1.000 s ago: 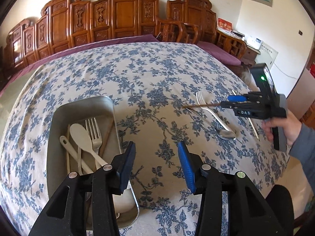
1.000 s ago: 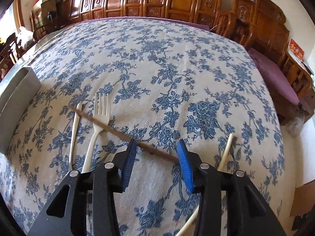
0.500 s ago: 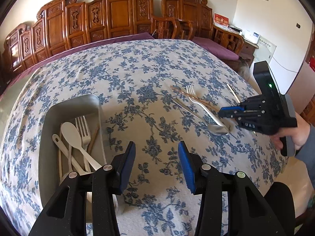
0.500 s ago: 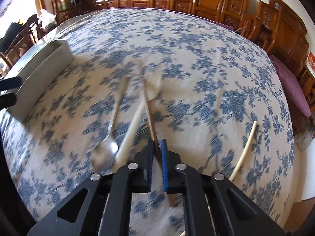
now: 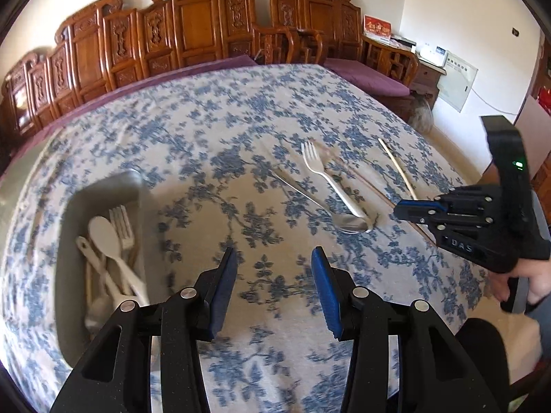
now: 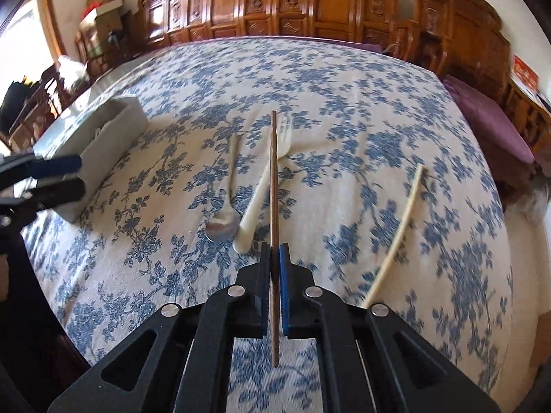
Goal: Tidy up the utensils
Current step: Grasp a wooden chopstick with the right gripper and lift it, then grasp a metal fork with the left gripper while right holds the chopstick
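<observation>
My right gripper (image 6: 274,258) is shut on a brown chopstick (image 6: 273,179), which points straight ahead above the cloth; it also shows in the left wrist view (image 5: 401,210). Under it lie a cream fork (image 6: 265,182) and a metal spoon (image 6: 225,206). A cream chopstick (image 6: 399,230) lies to the right. My left gripper (image 5: 273,275) is open and empty over the cloth, right of the grey tray (image 5: 106,186) that holds a cream spoon (image 5: 106,241), a fork (image 5: 120,220) and other utensils.
The table has a blue floral cloth (image 5: 241,130). Carved wooden chairs (image 5: 193,24) line the far side. The tray also shows at the left in the right wrist view (image 6: 100,137). The table edge drops off at the right.
My right gripper has shut on the brown chopstick and lifted it so it points ahead. The left gripper has drifted right, still open.
</observation>
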### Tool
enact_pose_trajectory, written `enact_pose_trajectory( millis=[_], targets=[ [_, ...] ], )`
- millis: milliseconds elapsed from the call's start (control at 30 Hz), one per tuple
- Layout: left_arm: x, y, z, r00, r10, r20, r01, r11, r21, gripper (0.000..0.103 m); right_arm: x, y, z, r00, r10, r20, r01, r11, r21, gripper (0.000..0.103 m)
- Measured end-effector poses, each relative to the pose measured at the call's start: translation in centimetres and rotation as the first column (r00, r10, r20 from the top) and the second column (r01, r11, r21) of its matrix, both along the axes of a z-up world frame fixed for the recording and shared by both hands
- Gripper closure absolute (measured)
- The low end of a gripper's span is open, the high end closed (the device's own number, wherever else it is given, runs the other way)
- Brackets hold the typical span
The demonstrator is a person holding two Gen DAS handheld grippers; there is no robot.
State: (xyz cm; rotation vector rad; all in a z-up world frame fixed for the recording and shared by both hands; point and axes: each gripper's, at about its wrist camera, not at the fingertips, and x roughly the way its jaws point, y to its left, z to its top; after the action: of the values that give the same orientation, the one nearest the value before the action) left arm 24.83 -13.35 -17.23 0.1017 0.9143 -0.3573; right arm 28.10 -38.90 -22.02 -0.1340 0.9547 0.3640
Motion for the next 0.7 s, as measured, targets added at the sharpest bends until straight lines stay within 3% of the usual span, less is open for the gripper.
enact_pose_trajectory(
  millis=[300, 700],
  targets=[
    [2.4, -4.7, -2.1, 0.994, -0.046, -0.095, 0.044, 0.999, -0.022, 0.061, 0.2, -2.8, 0.3, 0.998, -0.067, 0.012, 0.067, 0.998, 0.003, 0.097],
    [4.3, -11.2, -5.1, 0.985, -0.126, -0.121, 0.141, 0.982, 0.122, 0.061, 1.1, -6.8, 1.1, 0.985, -0.173, 0.003, 0.172, 0.982, 0.073, 0.097]
  ],
)
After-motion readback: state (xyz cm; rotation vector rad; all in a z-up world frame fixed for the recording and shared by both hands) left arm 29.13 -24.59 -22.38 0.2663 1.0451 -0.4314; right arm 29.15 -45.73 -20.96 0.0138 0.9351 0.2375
